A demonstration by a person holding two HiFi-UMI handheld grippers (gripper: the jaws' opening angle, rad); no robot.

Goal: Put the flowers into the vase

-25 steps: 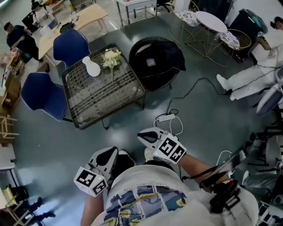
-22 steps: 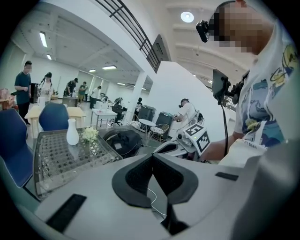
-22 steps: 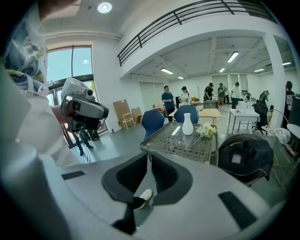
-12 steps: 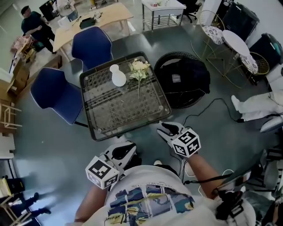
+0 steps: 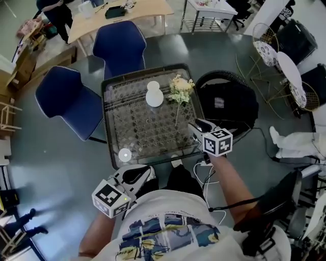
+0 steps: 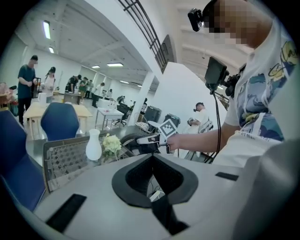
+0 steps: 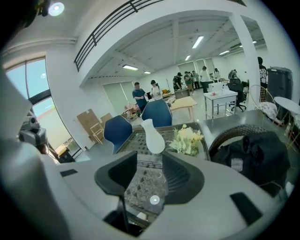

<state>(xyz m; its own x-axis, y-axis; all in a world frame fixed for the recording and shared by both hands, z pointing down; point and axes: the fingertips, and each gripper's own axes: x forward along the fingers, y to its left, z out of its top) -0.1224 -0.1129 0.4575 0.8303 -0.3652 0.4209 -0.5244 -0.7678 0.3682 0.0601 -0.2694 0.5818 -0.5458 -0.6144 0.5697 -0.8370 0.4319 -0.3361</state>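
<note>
Because the flowers (image 5: 182,90) look light and crushable, pinch the stiffer stem (image 5: 177,113) — right gripper (image 5: 196,124) fingers opening, empty — left gripper (image 5: 145,171) fingers pressed together.

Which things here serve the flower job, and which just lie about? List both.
For the job: flowers, white vase, and the glass table that both rest on.

Lying about: blue chairs, black bag, wooden table, small disc.

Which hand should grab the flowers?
The right. The right gripper is over the square glass-topped table, near the cream flower bunch, its fingers opening with nothing between. The left gripper hangs short of the table.
</note>
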